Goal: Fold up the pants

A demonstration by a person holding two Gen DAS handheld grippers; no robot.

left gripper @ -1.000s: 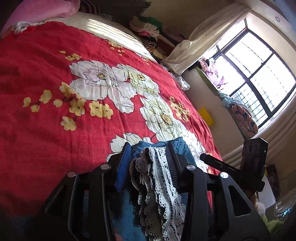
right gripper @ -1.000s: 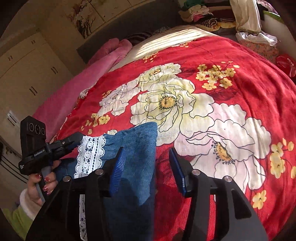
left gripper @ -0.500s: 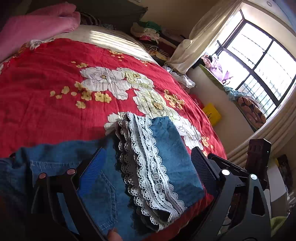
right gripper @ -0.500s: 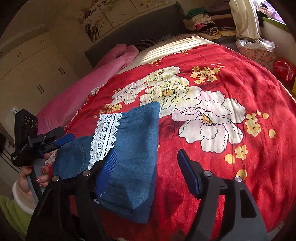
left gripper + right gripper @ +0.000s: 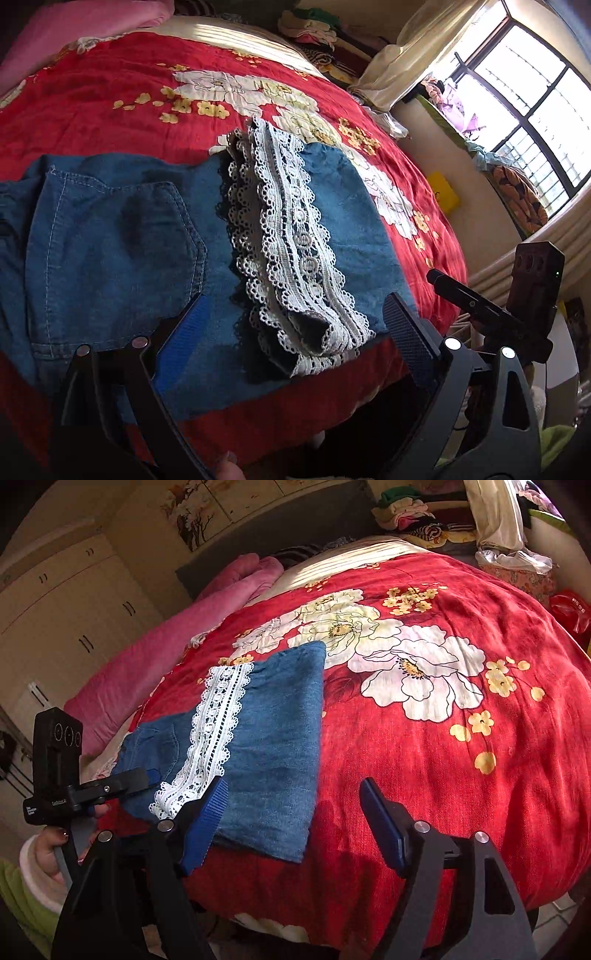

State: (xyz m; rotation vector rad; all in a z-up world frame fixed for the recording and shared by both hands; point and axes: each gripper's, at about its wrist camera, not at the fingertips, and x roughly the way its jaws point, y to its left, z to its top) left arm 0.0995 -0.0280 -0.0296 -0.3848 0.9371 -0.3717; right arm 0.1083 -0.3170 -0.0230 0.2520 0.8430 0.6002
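Note:
Blue denim pants (image 5: 118,236) with a white lace hem band (image 5: 291,258) lie folded near the front edge of the bed; the legs are doubled over the seat with its back pocket. They also show in the right wrist view (image 5: 273,738), with the lace (image 5: 214,731). My left gripper (image 5: 295,325) is open and empty, just above the fold's near edge. My right gripper (image 5: 291,812) is open and empty, over the fold's near right corner. Each gripper appears in the other's view, the right (image 5: 498,314) and the left (image 5: 85,790).
The bed has a red floral cover (image 5: 461,738). A pink blanket (image 5: 166,642) lies along its far left side. Piled clothes (image 5: 413,509) and a curtain (image 5: 399,62) stand at the back. A window (image 5: 532,107) is at the right; wardrobes (image 5: 66,609) at the left.
My left gripper let go of the lace hem and opened wide. The folded legs now lie flat on the seat. Both grippers drew back toward the bed's front edge.

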